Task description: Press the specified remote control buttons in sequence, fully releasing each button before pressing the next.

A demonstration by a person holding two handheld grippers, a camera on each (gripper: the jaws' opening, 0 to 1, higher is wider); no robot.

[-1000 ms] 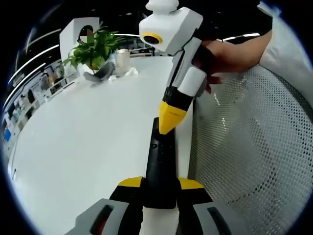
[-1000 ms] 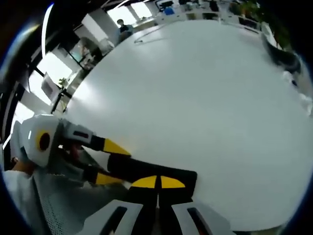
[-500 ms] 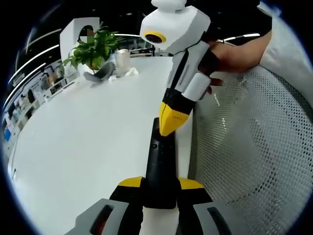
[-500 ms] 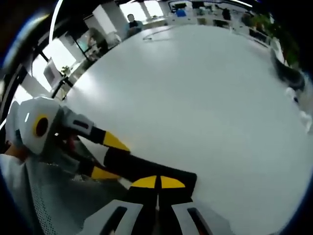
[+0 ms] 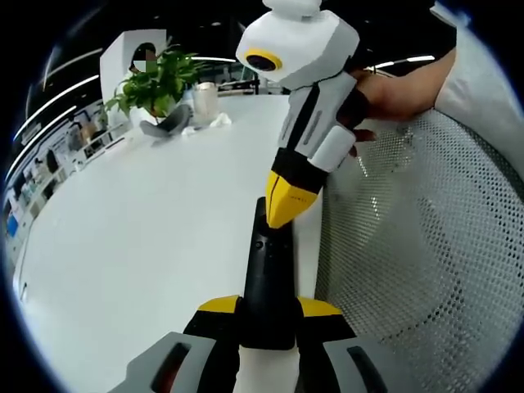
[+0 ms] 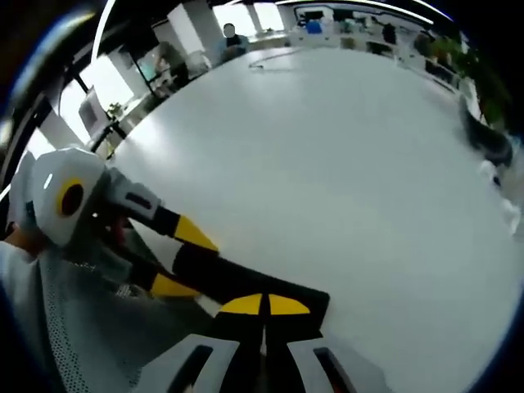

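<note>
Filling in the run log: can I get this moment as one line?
left gripper: shut on remote | right gripper: shut, tip on remote's buttons | remote over white table edge | plant at far end

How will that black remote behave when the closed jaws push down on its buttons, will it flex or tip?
The remote looks like a slim, rigid bar, so it probably won't flex. The left gripper clamps only its near end, so a push from the right gripper at the far end may lever it downward. Its smooth casing could slip between the jaws; it looks light.
</note>
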